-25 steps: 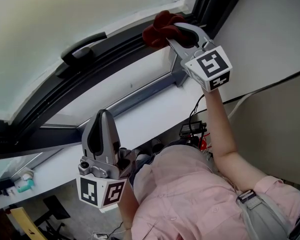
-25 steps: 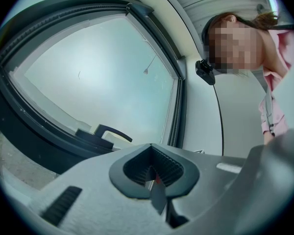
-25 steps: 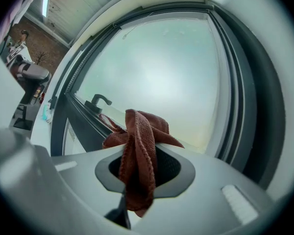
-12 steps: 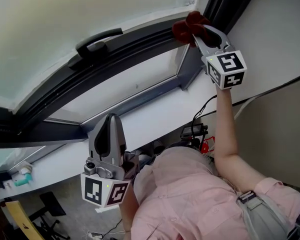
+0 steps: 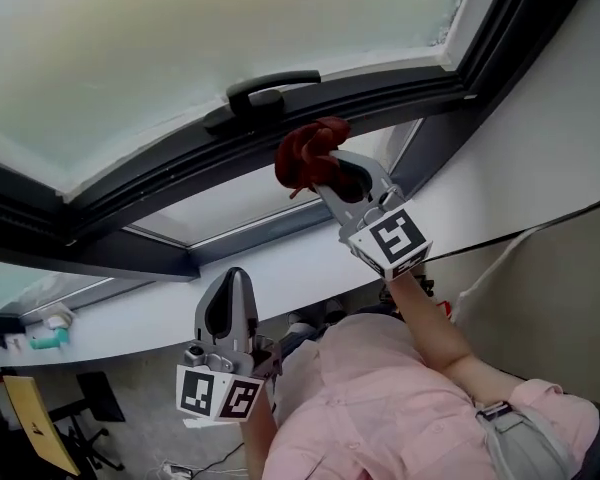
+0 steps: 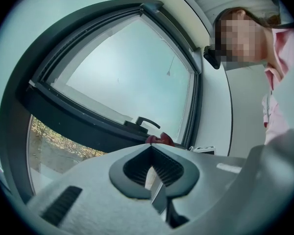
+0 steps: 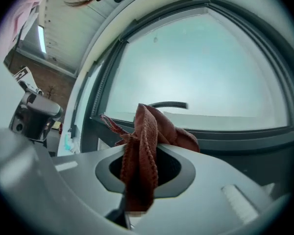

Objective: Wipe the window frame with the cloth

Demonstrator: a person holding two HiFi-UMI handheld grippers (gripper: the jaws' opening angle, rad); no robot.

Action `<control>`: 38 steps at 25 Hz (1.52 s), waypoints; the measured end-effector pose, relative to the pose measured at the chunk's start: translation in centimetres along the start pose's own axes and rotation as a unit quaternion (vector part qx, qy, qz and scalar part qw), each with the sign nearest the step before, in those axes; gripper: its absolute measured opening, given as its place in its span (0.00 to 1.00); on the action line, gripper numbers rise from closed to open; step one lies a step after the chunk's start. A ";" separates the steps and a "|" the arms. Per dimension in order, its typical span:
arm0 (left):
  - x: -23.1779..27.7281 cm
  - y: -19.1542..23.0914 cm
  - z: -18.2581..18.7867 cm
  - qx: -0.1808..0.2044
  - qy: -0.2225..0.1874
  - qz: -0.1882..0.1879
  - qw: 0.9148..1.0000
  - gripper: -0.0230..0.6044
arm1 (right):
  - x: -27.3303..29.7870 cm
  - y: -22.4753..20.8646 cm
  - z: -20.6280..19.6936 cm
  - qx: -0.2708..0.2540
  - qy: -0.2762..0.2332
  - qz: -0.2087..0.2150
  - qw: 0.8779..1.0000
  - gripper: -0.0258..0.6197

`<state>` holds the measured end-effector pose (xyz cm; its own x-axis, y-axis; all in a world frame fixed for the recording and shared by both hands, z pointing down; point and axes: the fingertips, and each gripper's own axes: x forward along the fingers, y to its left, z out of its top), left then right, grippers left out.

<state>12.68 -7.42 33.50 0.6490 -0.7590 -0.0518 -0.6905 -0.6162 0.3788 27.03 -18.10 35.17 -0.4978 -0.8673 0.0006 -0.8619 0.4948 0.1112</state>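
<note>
Right gripper has slid left out of the corner and now sits just under the curved black handle. I see its jaws clamped on the bunched dark-red knit cloth, up against the matte dark window frame. Left gripper is closed on nothing, held low.

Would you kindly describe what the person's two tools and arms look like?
The left tool and right tool are light grey, tapering shells lined with dark ribbed pads. Each ends in a white cube printed with black square markers: the left cube and the right cube. The person wears a pink shirt; no sleeve covers the right forearm.
</note>
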 end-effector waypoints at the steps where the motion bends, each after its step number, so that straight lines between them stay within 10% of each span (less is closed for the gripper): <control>1: -0.3 0.1 0.4 0.002 -0.003 0.000 1.000 0.03 | 1.2 1.9 0.1 -0.007 -0.002 0.021 1.000 0.15; 15: -2.3 2.5 3.2 -0.002 -0.032 0.014 0.999 0.03 | 7.9 5.1 -1.3 -0.087 0.017 0.038 0.995 0.15; 38: 1.9 -1.6 2.4 -0.008 -0.028 -0.035 0.999 0.03 | -2.5 -11.5 -2.8 -0.078 0.066 -0.131 0.986 0.15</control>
<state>14.24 -8.35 30.56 0.6764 -0.7249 -0.1304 -0.6386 -0.6655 0.3865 38.43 -21.73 36.72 -0.2347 -0.9688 0.0790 -0.9284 0.2475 0.2771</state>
